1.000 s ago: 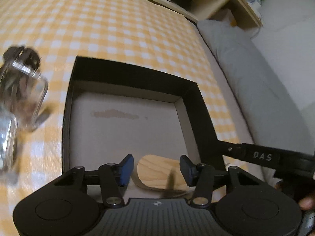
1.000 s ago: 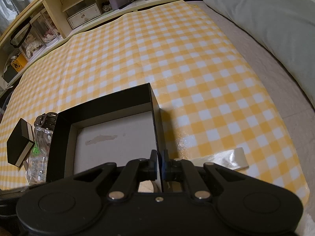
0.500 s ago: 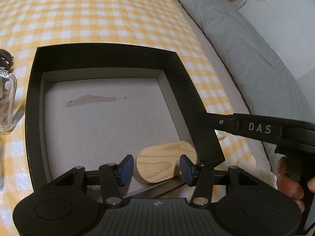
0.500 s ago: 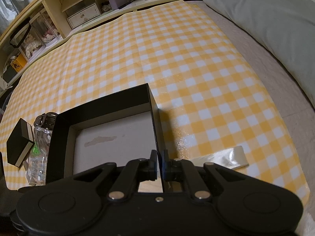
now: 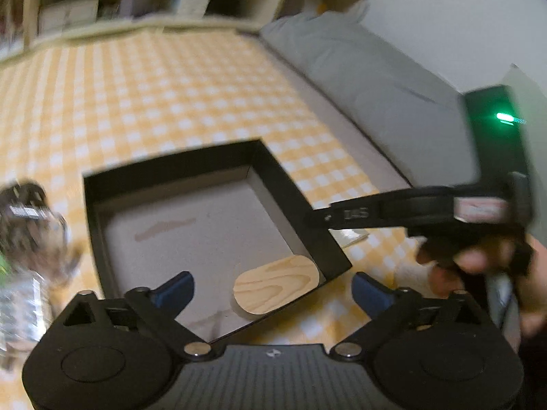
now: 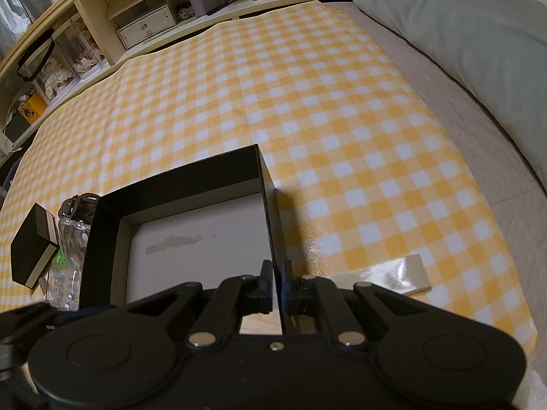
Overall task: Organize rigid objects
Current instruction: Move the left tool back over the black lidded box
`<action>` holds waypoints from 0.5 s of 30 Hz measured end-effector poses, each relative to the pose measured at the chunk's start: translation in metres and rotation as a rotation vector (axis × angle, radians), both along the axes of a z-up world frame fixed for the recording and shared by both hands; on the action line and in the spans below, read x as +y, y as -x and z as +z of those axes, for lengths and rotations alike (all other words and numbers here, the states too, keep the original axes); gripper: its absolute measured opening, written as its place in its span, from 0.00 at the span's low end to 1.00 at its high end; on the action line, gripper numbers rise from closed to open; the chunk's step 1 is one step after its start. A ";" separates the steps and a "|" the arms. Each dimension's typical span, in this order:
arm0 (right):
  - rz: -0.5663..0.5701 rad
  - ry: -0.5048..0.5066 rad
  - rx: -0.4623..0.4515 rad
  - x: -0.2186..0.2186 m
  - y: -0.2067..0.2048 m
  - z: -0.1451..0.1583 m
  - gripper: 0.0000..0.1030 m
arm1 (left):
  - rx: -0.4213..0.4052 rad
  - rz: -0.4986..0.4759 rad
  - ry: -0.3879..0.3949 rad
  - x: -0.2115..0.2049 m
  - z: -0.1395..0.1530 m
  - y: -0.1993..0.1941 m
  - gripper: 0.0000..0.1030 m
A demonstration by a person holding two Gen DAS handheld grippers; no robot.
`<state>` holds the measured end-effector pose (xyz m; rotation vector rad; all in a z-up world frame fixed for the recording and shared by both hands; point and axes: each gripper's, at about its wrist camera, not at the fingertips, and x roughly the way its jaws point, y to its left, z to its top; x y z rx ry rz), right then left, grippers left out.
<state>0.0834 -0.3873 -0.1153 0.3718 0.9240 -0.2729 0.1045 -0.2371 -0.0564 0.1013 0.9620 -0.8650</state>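
One wooden piece (image 5: 276,288) lying in black box (image 5: 171,171), apparently near corner.

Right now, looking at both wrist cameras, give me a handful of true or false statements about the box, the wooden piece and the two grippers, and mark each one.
1. The rounded flat wooden piece lies inside the open black cardboard box. True.
2. The left gripper is clamped on the wooden piece. False: its jaws are opening and stand wide of it, touching nothing.
3. The right gripper is shut on the box's right wall. True.
4. The small black box with a cream band sits inside the open box. False: it rests on the checked cloth, left of the box.
5. A clear plastic bottle stands upright inside the box. False: it is outside, beside the left wall.
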 end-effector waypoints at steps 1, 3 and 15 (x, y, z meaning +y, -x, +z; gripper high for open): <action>0.001 0.001 0.000 0.000 0.000 0.000 0.05 | -0.027 -0.010 -0.002 0.004 0.006 0.004 0.99; 0.001 0.002 0.001 0.000 0.000 0.000 0.05 | -0.086 -0.021 -0.007 0.013 0.016 0.010 1.00; 0.006 0.008 0.003 0.001 0.000 0.000 0.05 | -0.466 -0.009 -0.158 0.095 0.036 -0.003 1.00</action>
